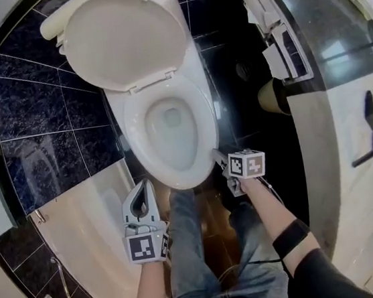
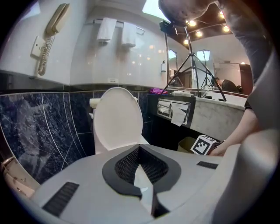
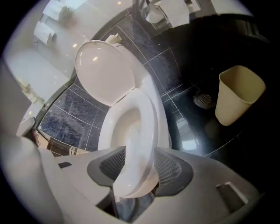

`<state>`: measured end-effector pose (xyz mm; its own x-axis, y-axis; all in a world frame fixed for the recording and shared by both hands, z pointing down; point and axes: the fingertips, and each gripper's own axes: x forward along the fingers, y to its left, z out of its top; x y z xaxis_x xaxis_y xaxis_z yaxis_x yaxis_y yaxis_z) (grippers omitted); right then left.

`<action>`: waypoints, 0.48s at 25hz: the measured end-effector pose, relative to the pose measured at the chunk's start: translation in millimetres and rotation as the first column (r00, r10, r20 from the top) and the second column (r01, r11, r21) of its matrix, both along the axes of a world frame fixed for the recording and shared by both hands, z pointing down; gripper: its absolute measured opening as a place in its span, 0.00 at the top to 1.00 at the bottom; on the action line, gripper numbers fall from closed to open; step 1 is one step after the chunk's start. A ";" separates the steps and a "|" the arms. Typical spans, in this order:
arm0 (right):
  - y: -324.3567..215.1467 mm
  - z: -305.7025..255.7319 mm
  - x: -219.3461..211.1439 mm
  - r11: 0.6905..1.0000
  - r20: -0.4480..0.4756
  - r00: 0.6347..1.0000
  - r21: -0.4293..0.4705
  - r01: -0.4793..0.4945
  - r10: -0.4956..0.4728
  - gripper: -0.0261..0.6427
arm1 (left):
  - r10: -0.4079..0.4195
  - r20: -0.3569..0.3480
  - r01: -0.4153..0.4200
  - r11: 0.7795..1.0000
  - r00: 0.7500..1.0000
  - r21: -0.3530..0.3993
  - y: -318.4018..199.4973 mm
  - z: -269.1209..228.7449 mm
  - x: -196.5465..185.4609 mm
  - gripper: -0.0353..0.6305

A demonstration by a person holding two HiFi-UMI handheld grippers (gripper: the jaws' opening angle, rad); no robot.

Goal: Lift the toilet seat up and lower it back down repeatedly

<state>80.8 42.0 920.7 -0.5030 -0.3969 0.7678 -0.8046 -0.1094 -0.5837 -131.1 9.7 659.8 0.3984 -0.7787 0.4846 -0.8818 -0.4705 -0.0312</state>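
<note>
The white toilet has its lid standing up against the tank. Its seat looks to lie on the bowl. My right gripper is at the seat's front right edge. In the right gripper view the seat runs between the two jaws, and the right gripper is shut on its rim, with the lid beyond. My left gripper hangs off the toilet's front left, apart from it. In its own view the left gripper is shut on nothing and faces the raised lid.
A beige waste bin stands on the dark tiled floor right of the toilet. Paper holders hang on the counter side. A wall phone and a tripod show in the left gripper view. The person's legs are below the bowl.
</note>
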 end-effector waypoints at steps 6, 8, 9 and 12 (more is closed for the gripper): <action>-6.3 36.3 -4.5 0.997 0.056 0.996 -0.036 -0.073 0.075 0.65 | -0.006 0.000 0.006 0.999 1.000 -0.046 -1.4 27.6 -2.6 0.95; -6.7 44.3 -8.5 0.995 0.068 0.994 -0.053 -0.083 0.087 0.65 | -0.002 0.013 0.003 0.999 1.000 -0.052 -0.6 35.7 -6.8 0.95; -6.5 47.3 -10.2 0.994 0.074 0.993 -0.060 -0.088 0.093 0.66 | -0.001 0.018 0.002 0.998 1.000 -0.058 0.3 39.8 -8.3 0.95; -8.2 51.6 -14.0 0.993 0.074 0.993 -0.068 -0.092 0.097 0.73 | -0.016 0.005 0.017 0.996 1.000 -0.085 -1.2 45.6 -7.0 0.95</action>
